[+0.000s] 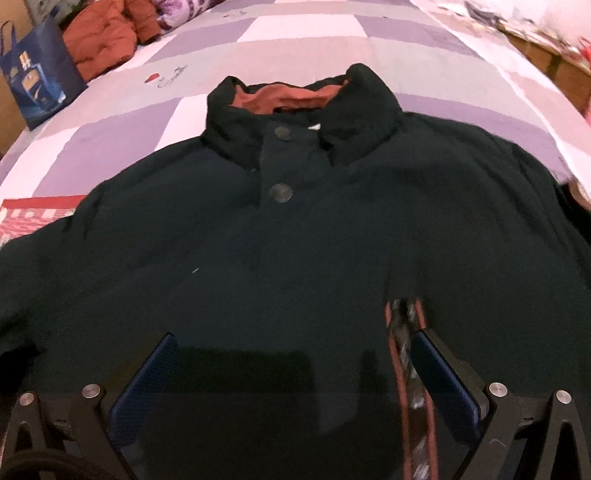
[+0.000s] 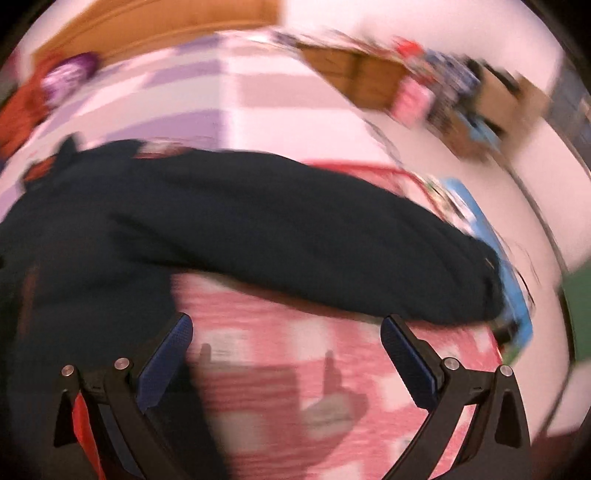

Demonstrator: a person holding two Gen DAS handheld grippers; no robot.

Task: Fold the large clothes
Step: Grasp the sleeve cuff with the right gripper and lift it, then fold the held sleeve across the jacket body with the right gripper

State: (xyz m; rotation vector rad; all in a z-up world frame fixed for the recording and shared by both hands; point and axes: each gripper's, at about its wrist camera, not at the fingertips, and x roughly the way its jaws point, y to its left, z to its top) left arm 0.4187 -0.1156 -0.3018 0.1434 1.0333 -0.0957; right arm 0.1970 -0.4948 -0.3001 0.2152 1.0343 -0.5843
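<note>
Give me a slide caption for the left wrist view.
Open left gripper hovers over a dark jacket laid flat, collar away, on a purple checked bedspread.

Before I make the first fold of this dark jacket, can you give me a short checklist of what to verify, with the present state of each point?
1. Jacket lies spread front up on the bed cover: ok.
2. Front closed, two buttons visible on the placket: ok for the top; lower part cannot tell.
3. Left gripper open and holding nothing, over the lower front: ok.
4. Right gripper open and holding nothing, over the red checked cloth: ok.
5. Sleeve stretched out sideways, free for folding in: ok.
6. Right wrist picture sharp enough to aim at the cuff: not ok, it is blurred.
</note>
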